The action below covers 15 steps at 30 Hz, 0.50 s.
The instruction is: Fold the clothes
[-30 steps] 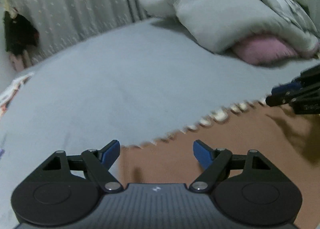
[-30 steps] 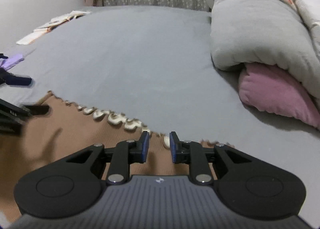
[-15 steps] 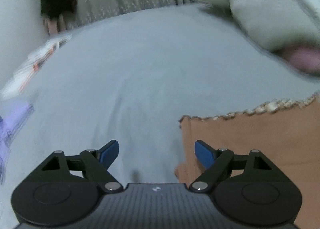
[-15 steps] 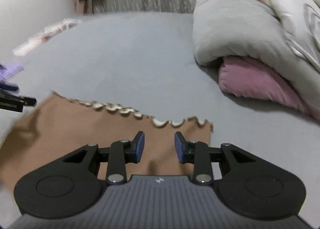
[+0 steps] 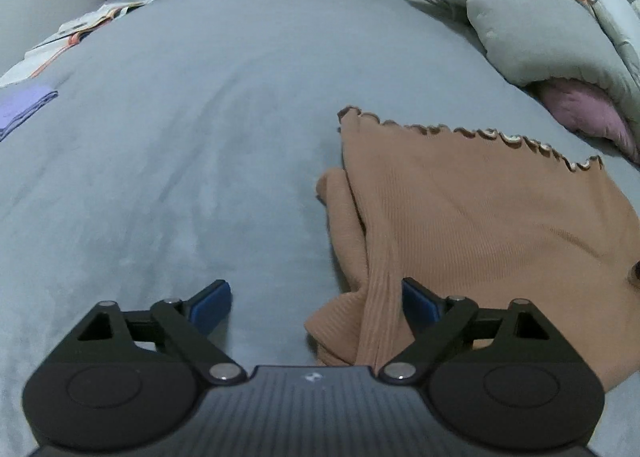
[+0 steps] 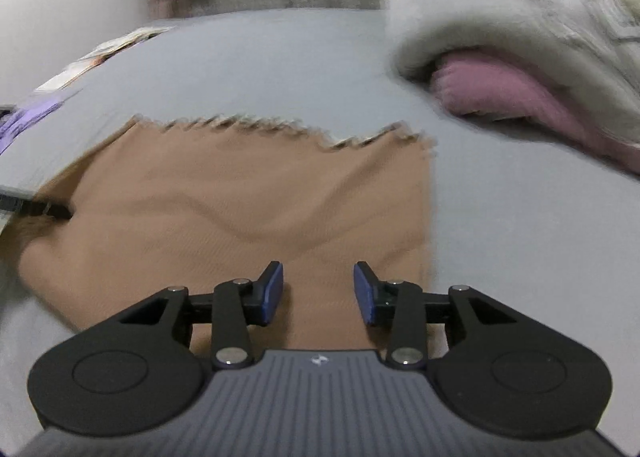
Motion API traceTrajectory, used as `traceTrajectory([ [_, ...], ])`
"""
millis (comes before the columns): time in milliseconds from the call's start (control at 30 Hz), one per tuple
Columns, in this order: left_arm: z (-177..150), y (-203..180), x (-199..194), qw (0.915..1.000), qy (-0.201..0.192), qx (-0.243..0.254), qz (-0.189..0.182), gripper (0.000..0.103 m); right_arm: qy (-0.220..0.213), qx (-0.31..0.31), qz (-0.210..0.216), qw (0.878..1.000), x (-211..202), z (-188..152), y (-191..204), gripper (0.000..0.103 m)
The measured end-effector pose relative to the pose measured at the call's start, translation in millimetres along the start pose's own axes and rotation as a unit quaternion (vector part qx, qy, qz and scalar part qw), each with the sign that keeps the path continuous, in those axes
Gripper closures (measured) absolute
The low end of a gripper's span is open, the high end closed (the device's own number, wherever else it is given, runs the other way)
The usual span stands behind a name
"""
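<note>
Both jaws are opening, gripping nothing: left gripper point(image 5: 316, 307) and right gripper point(image 6: 319, 293) are hovering over the soft, limp brown top point(image 5: 480, 209); pinch near its ruffled hem.

The left gripper point(image 5: 316, 303) points steeply down, its jaws opening wide, the blue fingertips point(image 5: 210, 305) pressing on nothing. The right gripper point(image 6: 319, 293) tilts down less steeply, its jaws about half apart and opening, with nothing pinched between them. No hand or sleeve shows in either view.
</note>
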State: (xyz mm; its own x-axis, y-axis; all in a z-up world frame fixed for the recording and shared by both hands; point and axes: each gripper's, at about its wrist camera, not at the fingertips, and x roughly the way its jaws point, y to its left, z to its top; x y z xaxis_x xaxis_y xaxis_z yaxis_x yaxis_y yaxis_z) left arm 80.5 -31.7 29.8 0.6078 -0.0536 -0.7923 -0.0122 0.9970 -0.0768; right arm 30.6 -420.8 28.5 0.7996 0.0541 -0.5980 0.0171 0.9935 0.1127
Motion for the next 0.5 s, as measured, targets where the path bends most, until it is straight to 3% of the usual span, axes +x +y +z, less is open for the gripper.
traceTrajectory([
  [33, 1.4, 6.3, -4.3, 0.9999, -0.003, -0.012, -0.008, 0.012, -0.001, 0.014, 0.001, 1.0, -1.5, -0.5, -5.3, 0.048],
  [67, 2.7, 13.1, -9.0, 0.9996, -0.007, -0.023, -0.016, 0.012, 0.017, 0.087, 0.032, 0.996, -5.1, -4.8, -33.0, 0.044],
  [100, 4.1, 19.9, -13.7, 0.999, -0.01, -0.035, -0.024, 0.012, 0.039, 0.128, 0.068, 0.989, -1.7, -10.8, -50.1, 0.044],
  [133, 2.7, 27.4, -18.2, 0.9984, -0.011, -0.045, -0.033, 0.012, 0.045, 0.14, 0.078, 0.986, -1.7, -13.5, -54.8, 0.044],
  [200, 3.8, 35.1, -20.2, 0.9964, -0.004, -0.068, -0.052, 0.012, 0.079, 0.227, 0.119, 0.963, 11.2, -32.1, -85.3, 0.043],
  [300, 4.3, 45.3, -23.0, 0.9949, -0.01, -0.083, -0.055, 0.012, 0.072, 0.274, 0.147, 0.948, 10.8, -41.7, -100.2, 0.043],
  [500, 1.0, 35.3, -36.8, 0.9979, -0.032, -0.054, -0.019, 0.012, 0.072, 0.251, 0.15, 0.953, 14.7, -45.0, -92.4, 0.041],
])
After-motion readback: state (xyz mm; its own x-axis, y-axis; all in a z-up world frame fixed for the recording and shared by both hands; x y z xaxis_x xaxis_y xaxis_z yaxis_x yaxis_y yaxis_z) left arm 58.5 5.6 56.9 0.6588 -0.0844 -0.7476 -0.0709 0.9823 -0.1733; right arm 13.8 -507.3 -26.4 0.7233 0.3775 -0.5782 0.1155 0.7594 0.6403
